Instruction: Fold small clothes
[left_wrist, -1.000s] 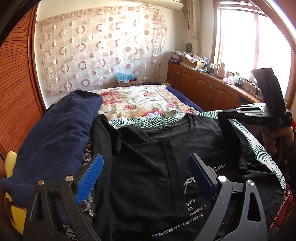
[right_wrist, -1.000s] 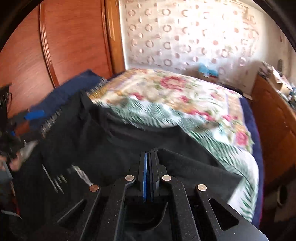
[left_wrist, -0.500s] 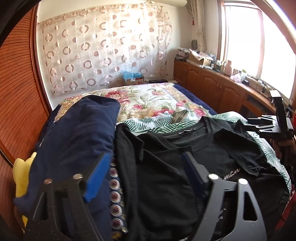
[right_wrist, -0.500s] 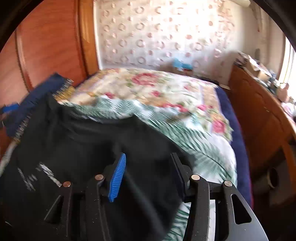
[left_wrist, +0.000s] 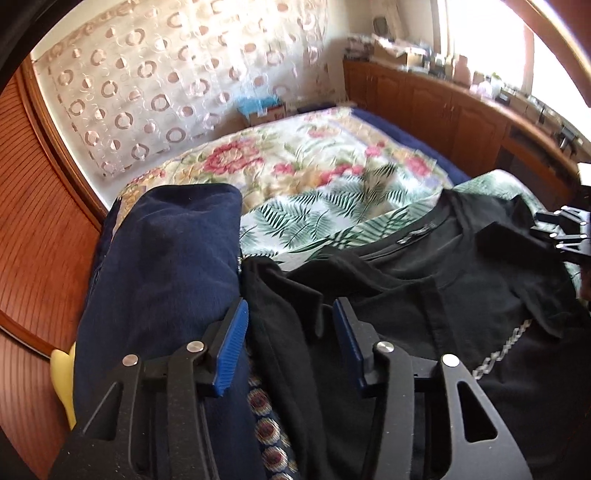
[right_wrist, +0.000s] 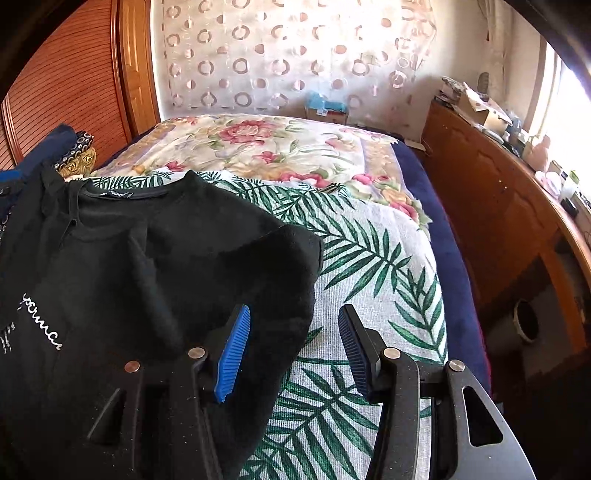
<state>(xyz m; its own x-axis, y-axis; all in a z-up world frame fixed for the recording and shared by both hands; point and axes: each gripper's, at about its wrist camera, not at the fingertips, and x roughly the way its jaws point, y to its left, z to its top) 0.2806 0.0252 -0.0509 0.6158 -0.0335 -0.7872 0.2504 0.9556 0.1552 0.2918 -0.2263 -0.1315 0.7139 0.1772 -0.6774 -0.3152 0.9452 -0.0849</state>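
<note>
**Black shirt on the bed, ready for a fold**

The bed (right_wrist: 373, 266) wears a leafy cover. At far left lies a blue bundle (left_wrist: 166, 266). The left gripper (left_wrist: 290, 332) has been closing its jaws around the black shirt (right_wrist: 155, 258) edge, not yet pinching. The right gripper (right_wrist: 293, 343) has let go, jaws apart beside the sleeve, probably to take a new hold.

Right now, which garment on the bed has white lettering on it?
The black T-shirt, spread on the palm-leaf sheet, with white script across its front. The folded navy garment beside it is plain, with no print showing.
</note>
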